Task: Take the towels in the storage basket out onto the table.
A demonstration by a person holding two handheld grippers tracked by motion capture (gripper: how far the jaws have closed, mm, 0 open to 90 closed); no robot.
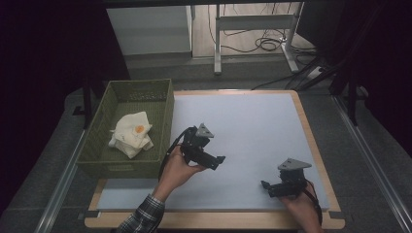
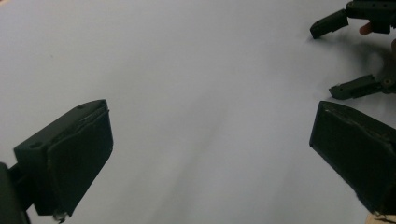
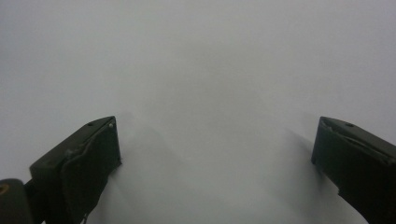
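Nearest to me, at the bottom edge of the table, my right gripper [image 1: 266, 187] rests low over the pale grey mat [image 1: 252, 126], held by a hand at the lower right. Its jaws stand wide apart with nothing between them; the right gripper view looks along them onto bare mat.

A little farther in and to the left, my left gripper [image 1: 221, 160] hovers over the mat just beside the basket, jaws also spread wide and empty. In the left gripper view, the right gripper [image 2: 334, 56] appears farther off at the upper right, its jaws open too.

Beyond that, at the left side of the table, sits a green woven basket [image 1: 165, 114]. Inside it lies a crumpled cream cloth [image 1: 130, 135] with an orange spot, bunched toward the near half.

I judge the work close to finished: the cloth is in the basket, both grippers are free, and no other loose item lies on the mat. At most, drawing the grippers back remains.
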